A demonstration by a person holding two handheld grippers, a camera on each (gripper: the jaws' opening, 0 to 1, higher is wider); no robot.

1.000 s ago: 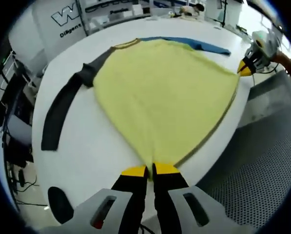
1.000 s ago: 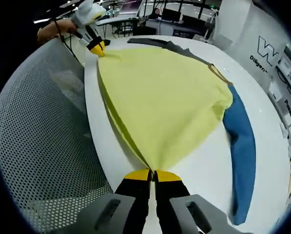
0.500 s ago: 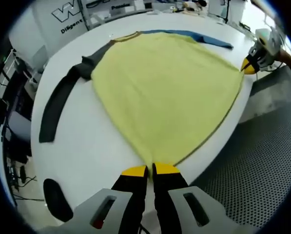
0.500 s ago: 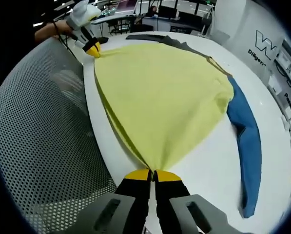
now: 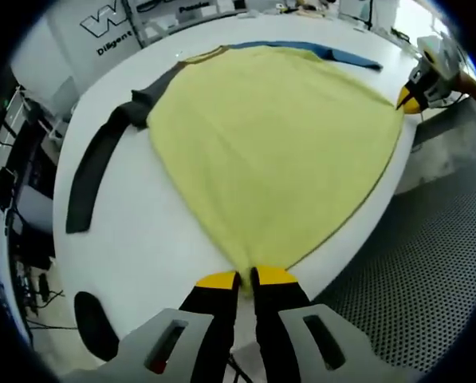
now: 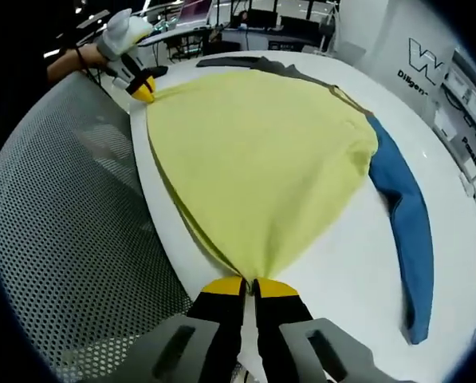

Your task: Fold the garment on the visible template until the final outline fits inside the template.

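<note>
We hold the yellow sweater (image 5: 269,152) by its two hem corners: left gripper (image 5: 238,277) jaws clenched on one corner, right gripper (image 6: 240,284) jaws clenched on the other. The body lies flat on the white table (image 5: 142,239), with the hem at the table's near edge. The grey sleeve (image 5: 94,175) and blue sleeve (image 6: 405,231) lie spread out to either side (no template outline that we can make out).

Risks: a thin pinch of knit could slip from the jaws if we pull unevenly, and the hem could slide off the near edge onto the perforated grey surface (image 6: 70,239) below. There's plenty of bare table beyond the collar (image 6: 345,104) for folding forward; the blue sleeve lies near the far side edge.
</note>
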